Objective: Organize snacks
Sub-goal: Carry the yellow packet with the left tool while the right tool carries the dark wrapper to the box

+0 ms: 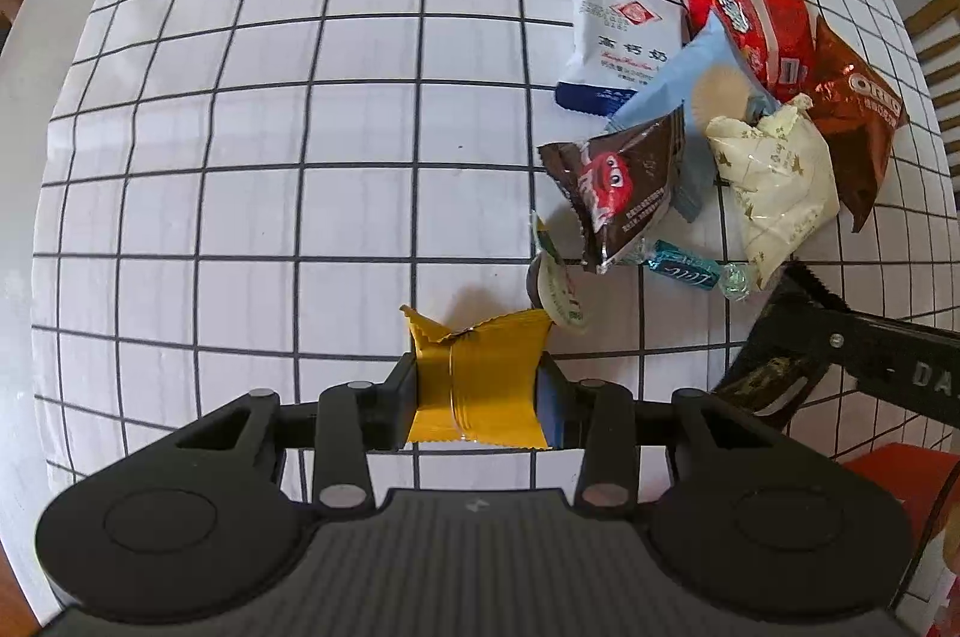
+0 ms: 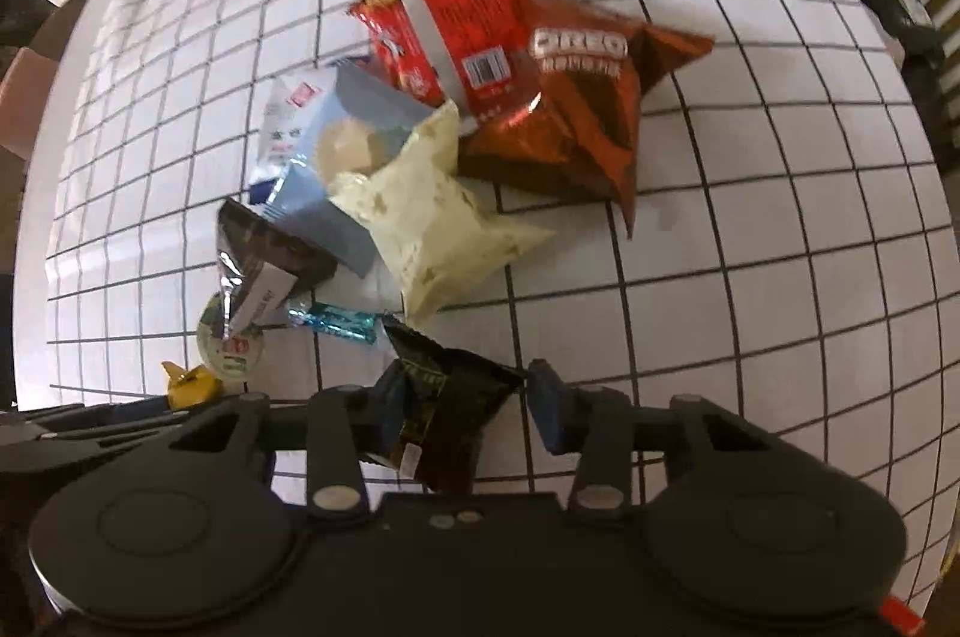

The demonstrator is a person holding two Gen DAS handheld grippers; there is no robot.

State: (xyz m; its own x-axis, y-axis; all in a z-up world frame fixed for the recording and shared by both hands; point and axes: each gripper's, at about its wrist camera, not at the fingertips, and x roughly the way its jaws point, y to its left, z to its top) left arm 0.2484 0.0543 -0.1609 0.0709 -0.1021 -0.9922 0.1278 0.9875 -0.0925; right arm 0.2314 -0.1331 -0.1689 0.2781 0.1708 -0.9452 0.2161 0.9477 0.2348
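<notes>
Our left tool [image 1: 480,400] clenches a gold packet [image 1: 477,385]; our right tool [image 2: 465,412] grasps a dark packet [image 2: 450,415], both near the snack pile [image 1: 720,114].

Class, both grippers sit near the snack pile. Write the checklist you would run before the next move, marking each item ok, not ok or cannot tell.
1. Left gripper clamps the gold packet: ok.
2. Right gripper clamps the dark packet: cannot tell; one pad seems apart from it.
3. Gold packet off the checked cloth: cannot tell.
4. Grippers apart from each other: ok.
5. Oreo bag free of the other packets: not ok; the red packet overlaps it.
</notes>
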